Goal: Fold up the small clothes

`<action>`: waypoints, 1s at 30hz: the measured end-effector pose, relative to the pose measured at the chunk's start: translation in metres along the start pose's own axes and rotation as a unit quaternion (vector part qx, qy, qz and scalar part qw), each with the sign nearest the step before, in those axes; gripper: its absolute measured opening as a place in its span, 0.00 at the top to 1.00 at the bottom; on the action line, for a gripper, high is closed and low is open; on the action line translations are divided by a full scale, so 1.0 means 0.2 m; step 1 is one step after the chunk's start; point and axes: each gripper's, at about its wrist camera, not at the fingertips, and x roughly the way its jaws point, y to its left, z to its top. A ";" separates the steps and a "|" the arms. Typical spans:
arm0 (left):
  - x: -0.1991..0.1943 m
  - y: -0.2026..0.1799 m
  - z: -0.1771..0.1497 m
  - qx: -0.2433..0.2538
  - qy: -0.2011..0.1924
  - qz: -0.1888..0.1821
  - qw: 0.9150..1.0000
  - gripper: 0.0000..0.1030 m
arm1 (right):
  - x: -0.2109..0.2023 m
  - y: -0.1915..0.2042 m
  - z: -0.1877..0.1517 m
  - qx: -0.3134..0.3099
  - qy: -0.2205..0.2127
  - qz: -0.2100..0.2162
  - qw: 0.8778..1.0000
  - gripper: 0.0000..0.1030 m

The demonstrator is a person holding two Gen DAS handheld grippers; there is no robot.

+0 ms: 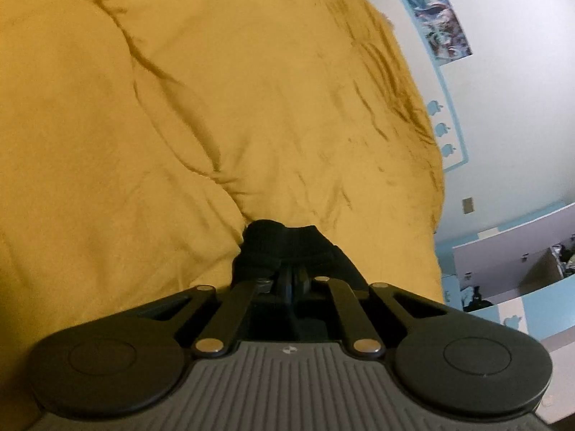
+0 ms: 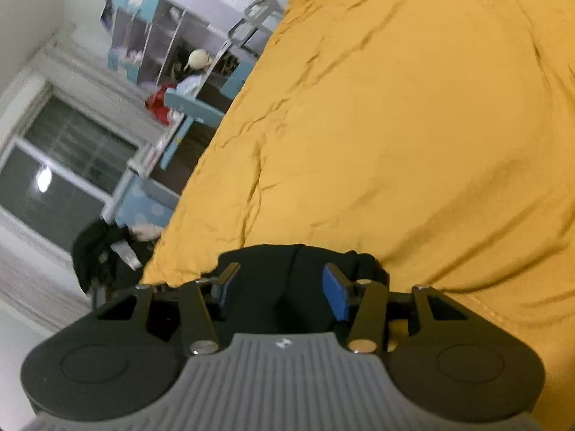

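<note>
Black garment (image 1: 287, 248) bunched on mustard-yellow quilt (image 1: 179, 107), directly ahead of both tools and touching both. Left gripper (image 1: 291, 282) drawn fully together, fingers pinched on a ribbed, cuff-like edge of the cloth; fabric wraps up and over the closed tips, hiding the pads themselves. Right gripper (image 2: 284, 291) standing partly apart, blue pads (image 2: 336, 296) showing on either side, dark cloth lying in the gap between them but not visibly pressed by either pad, so no grip there yet.

Key relation: garment at the very near end of each view, tucked under the fingertips, with bare quilt stretching away beyond. Long axis of the cloth hard to judge, too crumpled and too dark for seams to show; in the right wrist view a wider spread running across the frame, left to right, with a knotted lump at its right end. Both hands equally near, neither needing to reach.

Likely step: securing two points on the piece before lifting or spreading it flat. Next call: closing the right pads on the fabric already between them, then pulling the two holds apart to find the garment's shape. Risk: catching the quilt along with the cloth.

Beyond the bed, blue and white shelving (image 2: 161, 36) and a window (image 2: 64, 158), blurred.
</note>
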 end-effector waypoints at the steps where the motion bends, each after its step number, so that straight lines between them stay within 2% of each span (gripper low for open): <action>1: -0.04 -0.03 0.00 0.006 -0.002 -0.001 1.000 0.92 | -0.01 -0.01 0.00 0.010 -0.003 0.005 1.000 0.56; 3: -0.14 -0.10 -0.01 0.025 -0.007 -0.017 1.000 0.88 | -0.06 0.03 -0.01 0.024 -0.015 -0.001 1.000 0.52; 5: -0.25 -0.21 -0.03 0.048 -0.011 -0.040 0.998 0.86 | -0.16 0.12 -0.02 -0.001 -0.031 -0.011 0.999 0.43; 6: -0.34 -0.27 -0.08 0.063 -0.012 -0.055 0.996 0.83 | -0.22 0.19 -0.04 -0.019 -0.034 -0.010 0.999 0.43; 7: -0.42 -0.32 -0.15 0.079 -0.013 -0.065 0.995 0.78 | -0.29 0.24 -0.07 -0.035 -0.033 0.001 0.999 0.43; 10: -0.61 -0.48 -0.37 0.126 -0.017 -0.073 0.989 0.76 | -0.49 0.39 -0.18 -0.067 -0.023 0.031 0.997 0.40; 14: -0.76 -0.59 -0.72 0.166 -0.009 -0.075 0.983 0.69 | -0.72 0.55 -0.43 -0.134 -0.009 0.012 0.991 0.40; 17: -0.79 -0.54 -0.95 0.155 0.005 -0.074 0.985 0.69 | -0.81 0.58 -0.61 -0.183 0.011 -0.016 0.983 0.36; 19: -0.77 -0.46 -1.06 0.125 0.013 -0.067 0.990 0.69 | -0.83 0.58 -0.72 -0.210 0.024 -0.047 0.976 0.36; 22: -0.69 -0.34 -1.09 0.073 0.010 -0.047 0.996 0.70 | -0.83 0.48 -0.83 -0.206 0.041 -0.063 0.976 0.36; 24: -0.64 -0.30 -1.07 0.056 0.003 -0.060 0.997 0.73 | -0.81 0.39 -0.89 -0.196 0.054 -0.074 0.976 0.37; 26: -0.62 -0.27 -1.06 0.062 -0.006 -0.055 0.997 0.84 | -0.79 0.36 -0.95 -0.208 0.044 -0.072 0.975 0.37; 30: -0.61 -0.29 -1.04 0.075 -0.009 -0.041 0.996 0.85 | -0.78 0.30 -0.98 -0.187 0.026 -0.068 0.980 0.37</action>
